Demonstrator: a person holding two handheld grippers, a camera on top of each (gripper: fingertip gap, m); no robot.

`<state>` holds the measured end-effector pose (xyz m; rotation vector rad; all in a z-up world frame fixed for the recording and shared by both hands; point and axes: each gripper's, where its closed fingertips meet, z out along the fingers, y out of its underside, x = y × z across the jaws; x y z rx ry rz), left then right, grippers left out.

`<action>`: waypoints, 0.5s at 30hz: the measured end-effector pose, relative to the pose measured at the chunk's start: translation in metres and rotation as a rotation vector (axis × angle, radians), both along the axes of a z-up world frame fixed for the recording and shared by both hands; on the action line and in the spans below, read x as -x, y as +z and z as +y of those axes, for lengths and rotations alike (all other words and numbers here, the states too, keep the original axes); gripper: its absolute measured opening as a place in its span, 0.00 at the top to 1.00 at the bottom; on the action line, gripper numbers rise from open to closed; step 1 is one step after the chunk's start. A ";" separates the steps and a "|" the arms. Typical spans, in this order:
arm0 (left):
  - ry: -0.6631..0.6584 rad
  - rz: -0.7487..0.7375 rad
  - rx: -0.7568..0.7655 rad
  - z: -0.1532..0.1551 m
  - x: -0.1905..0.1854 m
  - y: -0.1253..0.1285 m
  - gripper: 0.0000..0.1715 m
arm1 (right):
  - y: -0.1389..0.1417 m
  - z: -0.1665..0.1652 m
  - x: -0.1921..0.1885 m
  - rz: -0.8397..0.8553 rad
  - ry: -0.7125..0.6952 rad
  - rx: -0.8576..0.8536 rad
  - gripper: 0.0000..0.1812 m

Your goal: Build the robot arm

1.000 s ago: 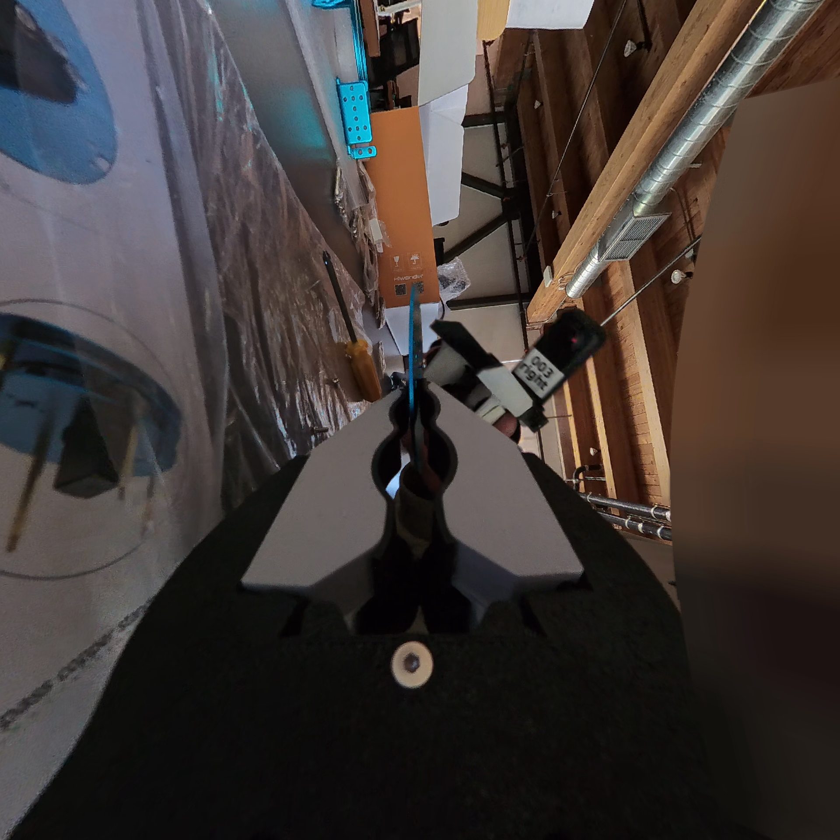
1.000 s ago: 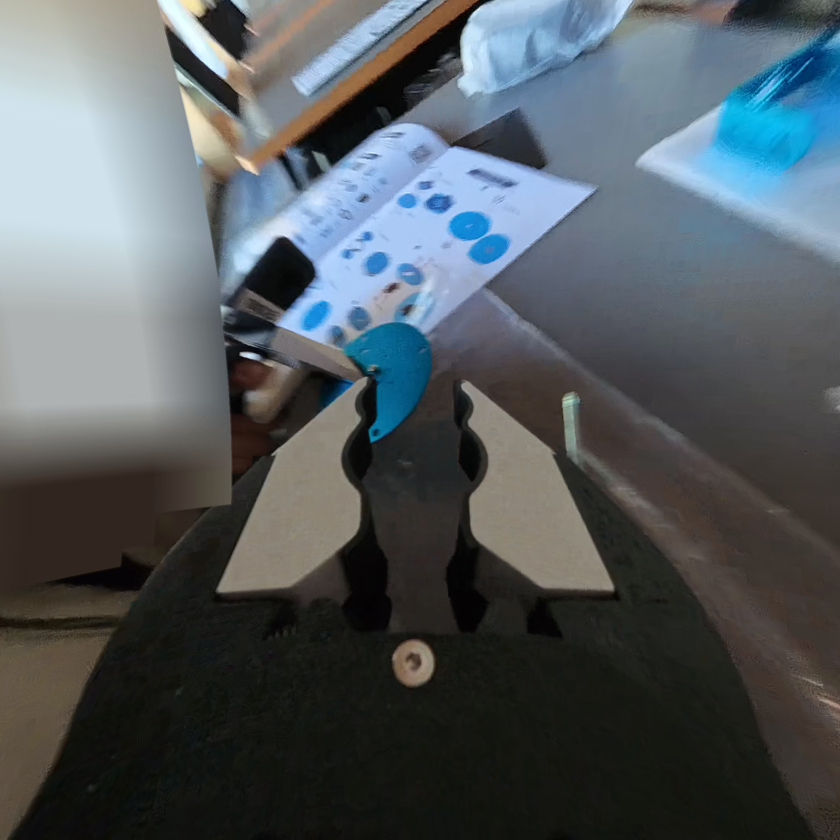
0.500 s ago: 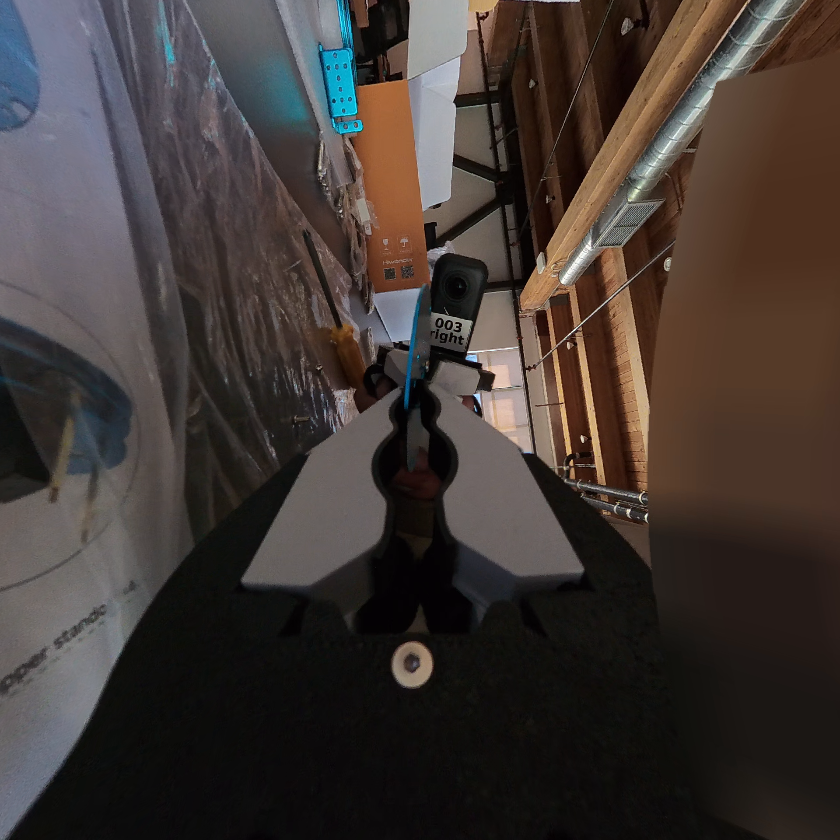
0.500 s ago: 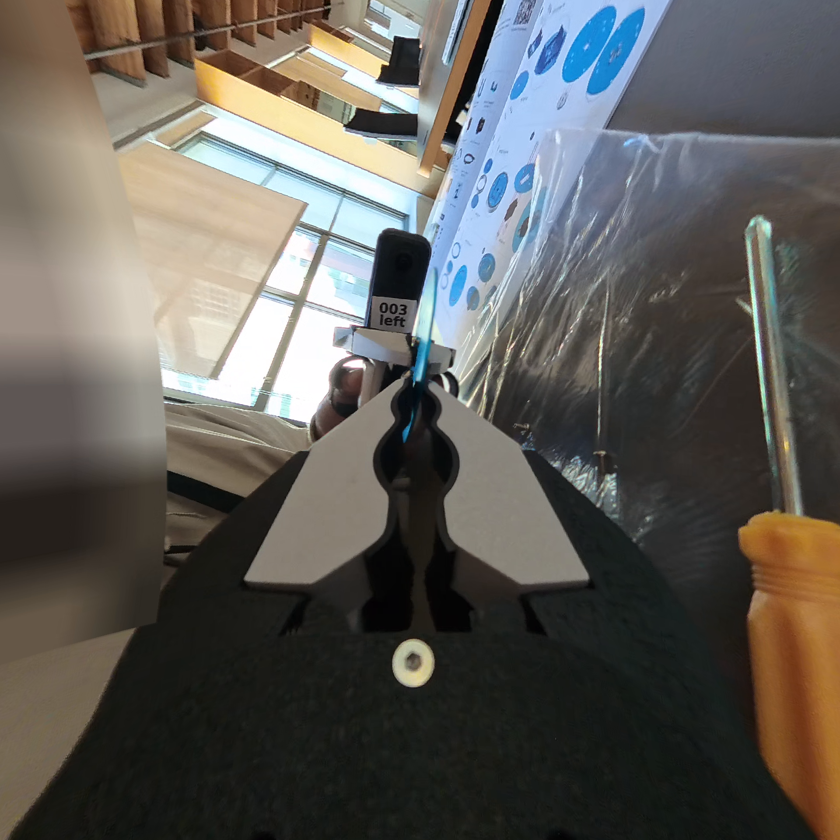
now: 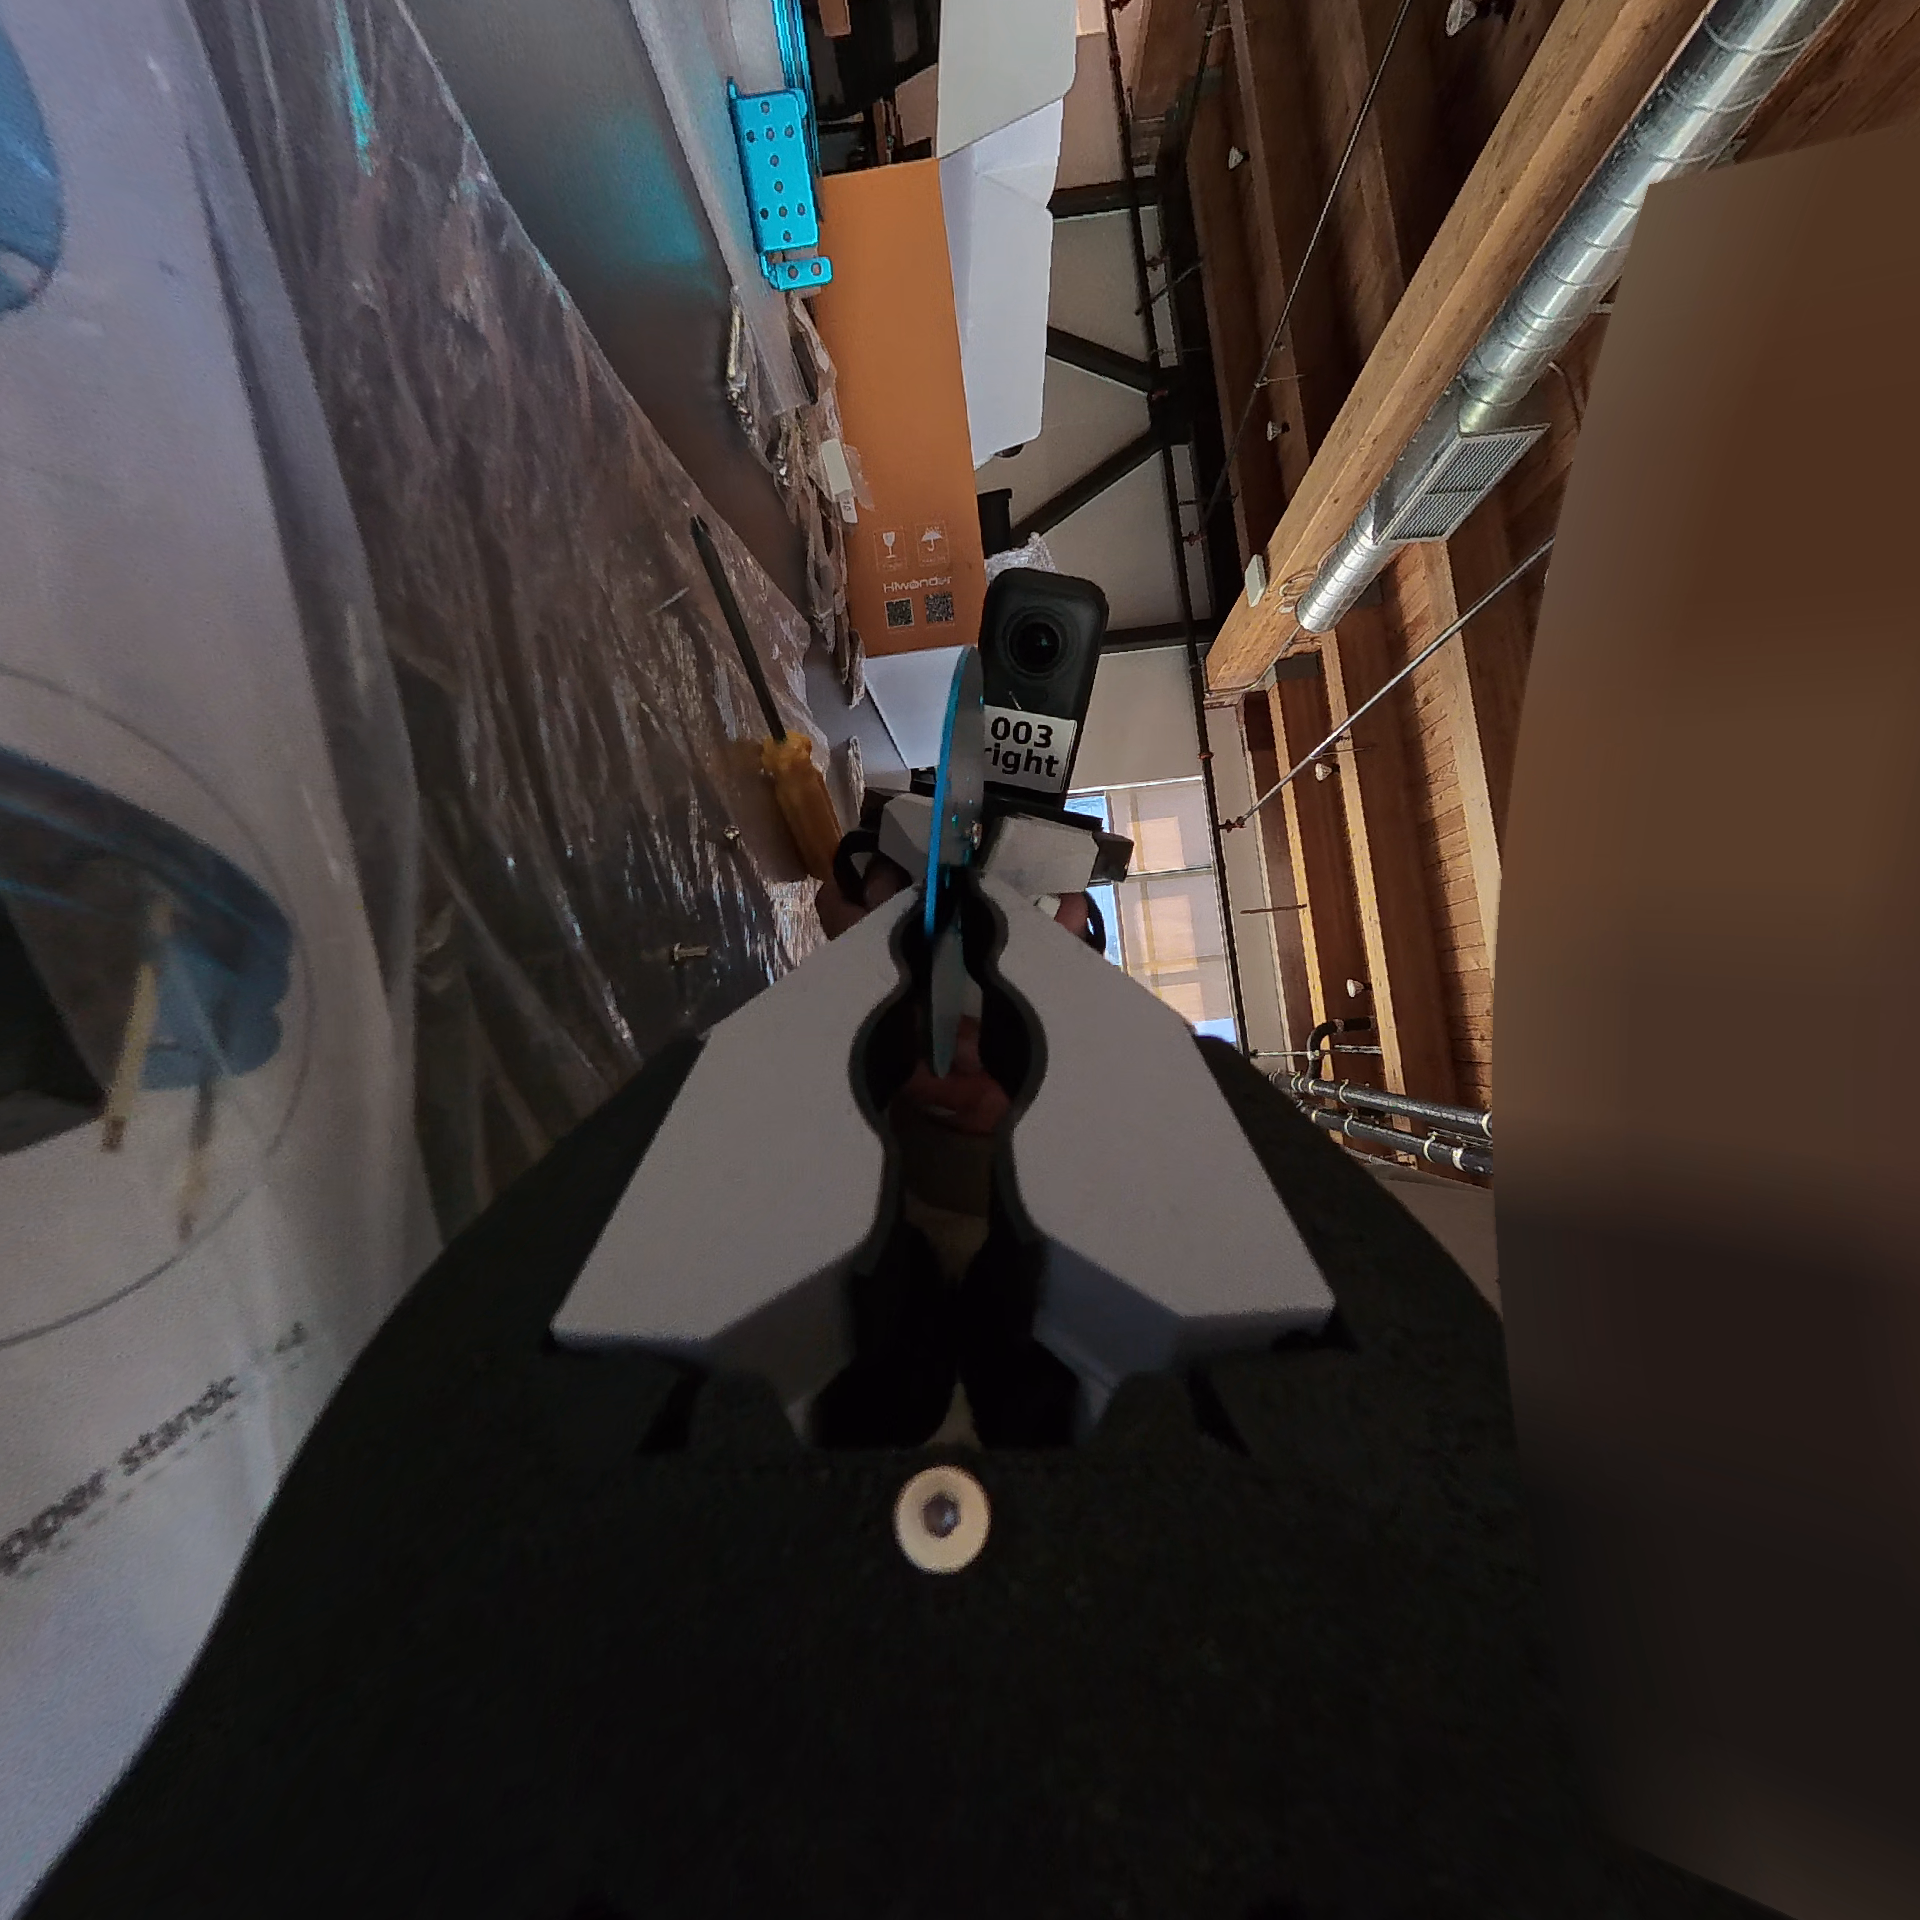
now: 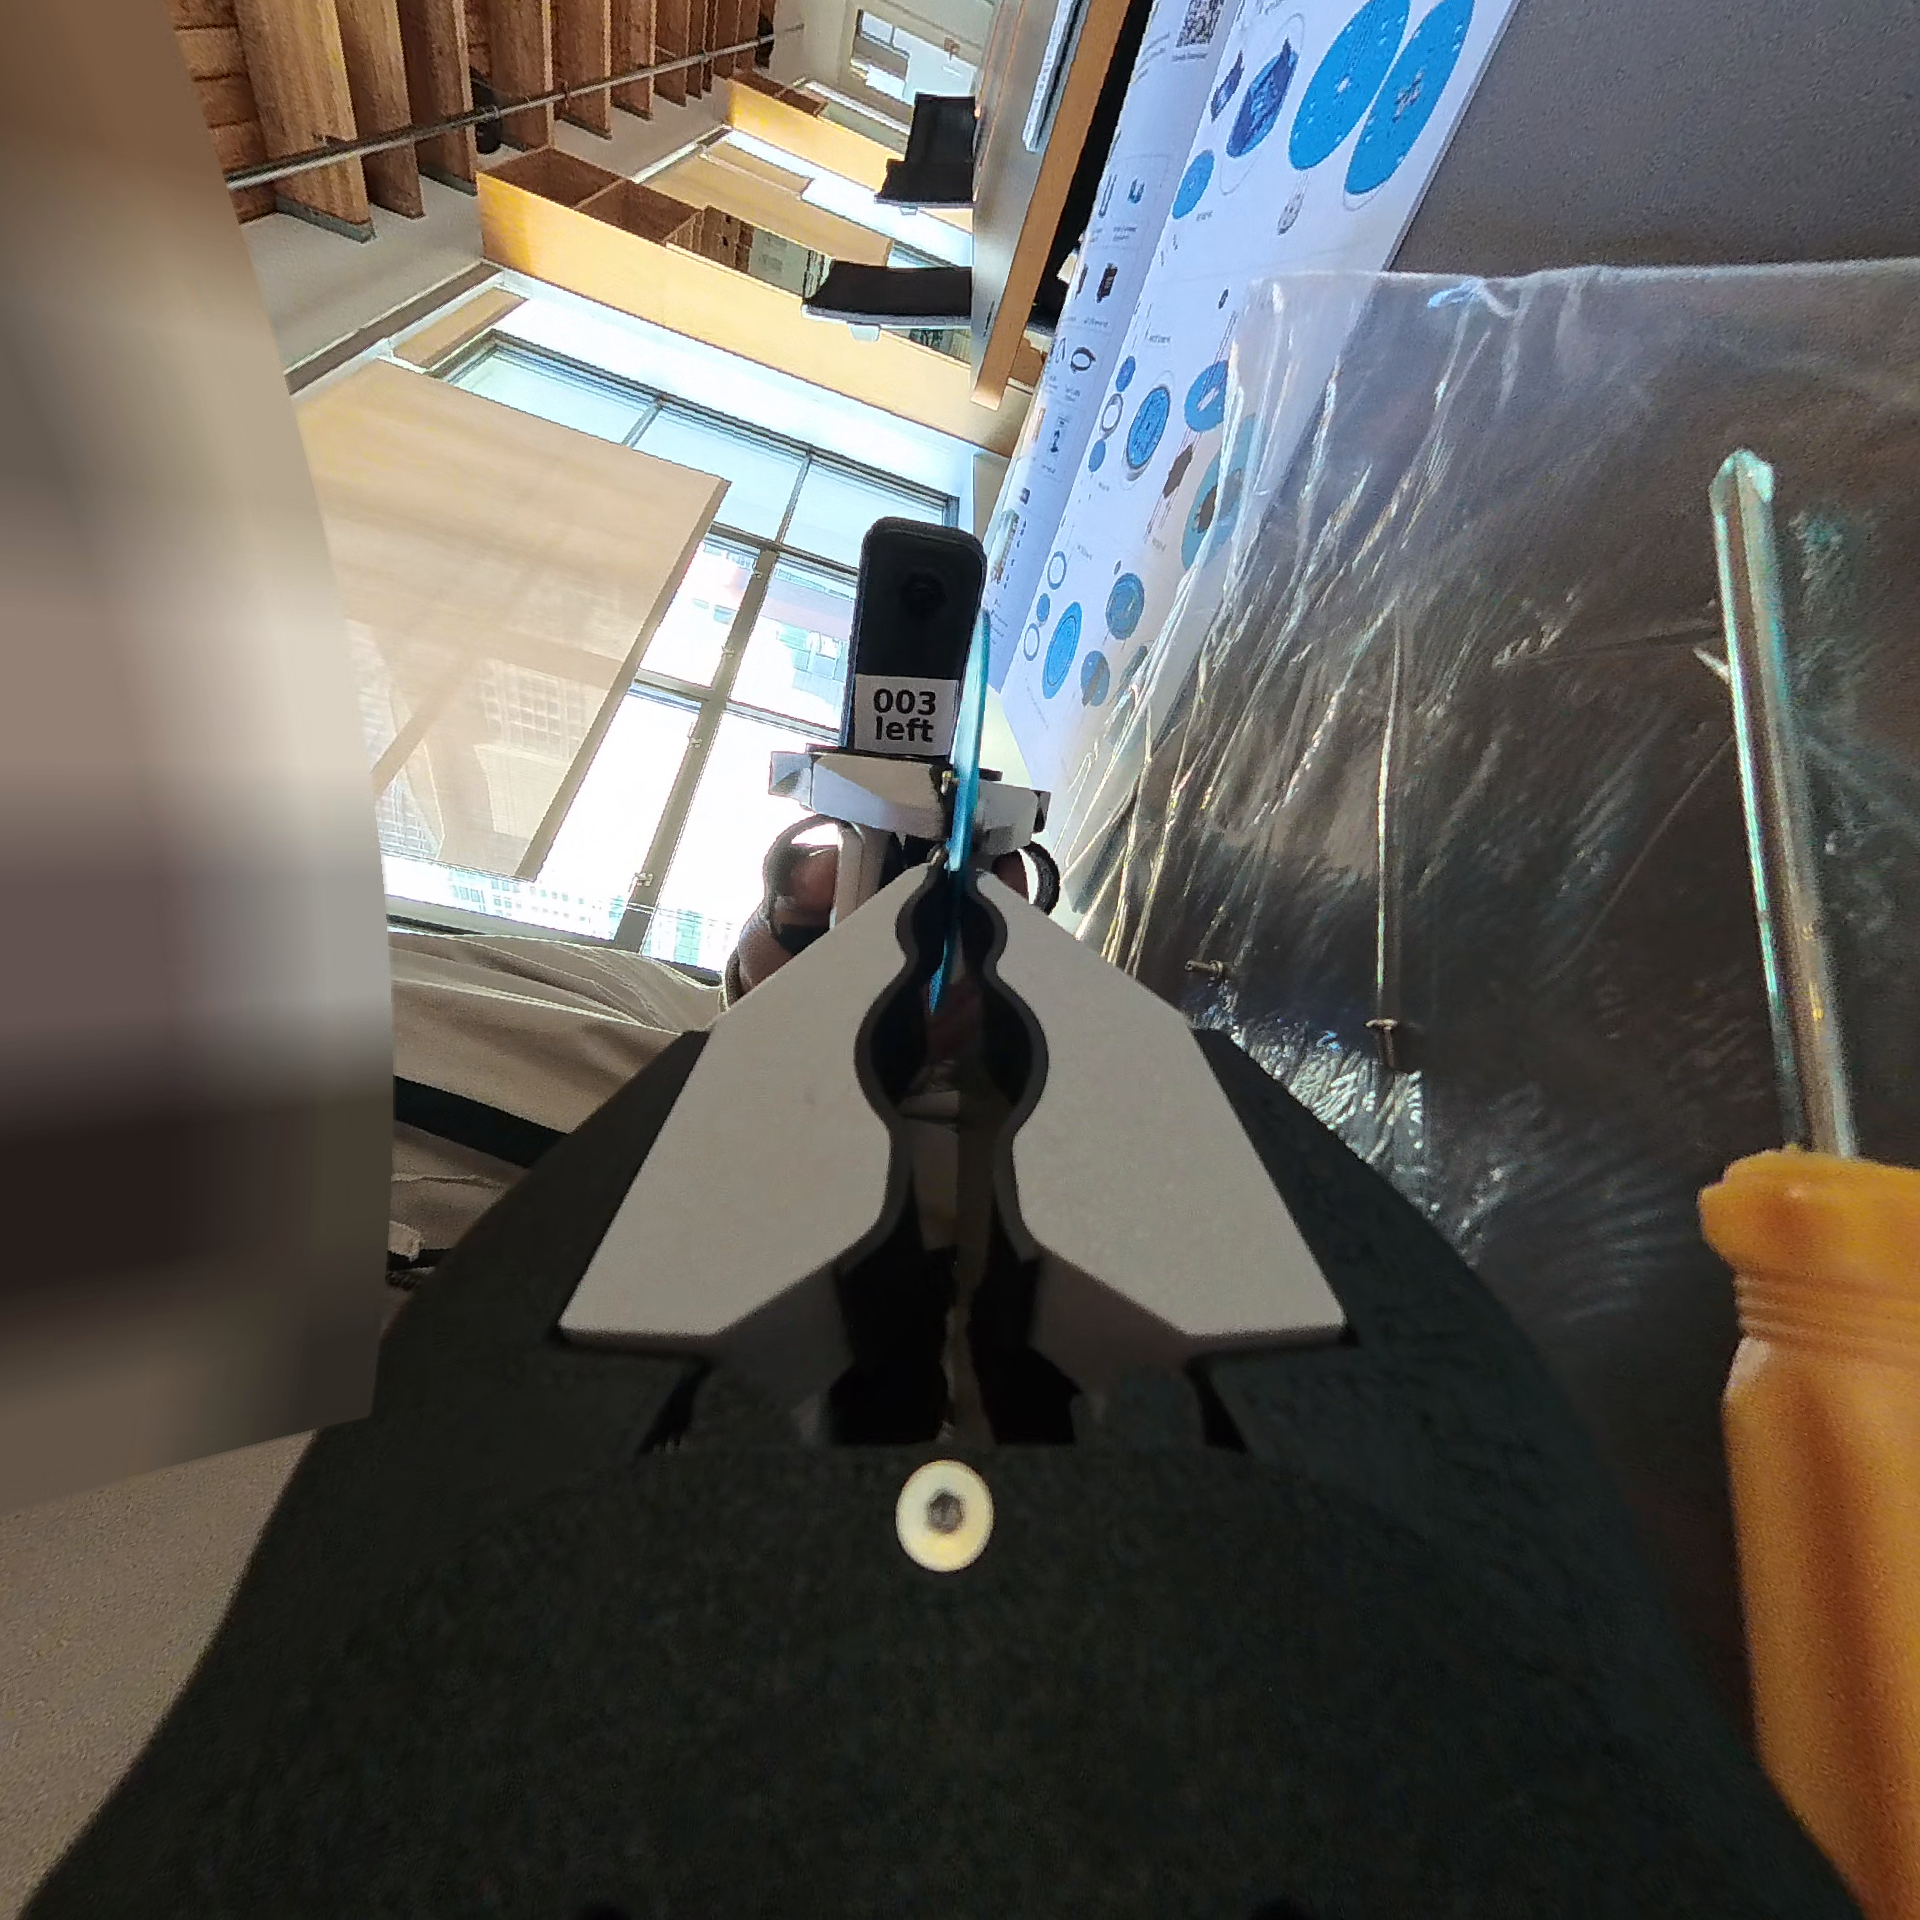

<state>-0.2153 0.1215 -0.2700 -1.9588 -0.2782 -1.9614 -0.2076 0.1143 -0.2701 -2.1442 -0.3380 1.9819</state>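
Item: thin blue metal disc-shaped plate (image 5: 954,831), seen edge-on, held in the air between both grippers, which face each other tip to tip.

Left gripper (image 5: 943,914): grey fingers clenched on near edge of the plate; a small screw is seen on the plate just past the tips.
Right gripper (image 6: 954,883): fingers likewise closed on the plate's opposite edge. Each gripper is seen from the other's view w/ a black camera on top carrying a white printed label (wording not given). A person's hand (image 6: 800,883) is partly seen behind the far gripper, mostly hidden.

Writing/labels: white printed instruction sheet (image 6: 1226,343) w/ blue round diagrams and small captions, lying on the grey surface (image 6: 1662,156); in left wrist view it is blurred and cut off at the frame edge. Orange cardboard box (image 5: 894,416) w/ white lining, bearing printed symbols and code squares.

Containers: clear crinkled plastic bag (image 6: 1507,623) spread on the surface; loose small screws (image 6: 1382,1029) are seen on or in it, cannot tell which.

Other: screwdriver w/ amber-yellow handle and steel shaft (image 6: 1766,831) lying on the bag, handle cut off in right wrist view. Blue perforated metal bracket (image 5: 779,197) farther along the surface.

Plate outline and hole pattern cannot be made out edge-on.
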 end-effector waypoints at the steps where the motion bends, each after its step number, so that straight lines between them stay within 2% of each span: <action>1: -0.003 0.003 -0.001 0.000 0.000 0.000 0.98 | 0.000 0.000 0.000 0.001 -0.002 0.001 1.00; 15: -0.002 0.006 -0.001 0.000 0.000 0.001 0.98 | 0.001 0.002 0.000 0.005 -0.007 0.004 1.00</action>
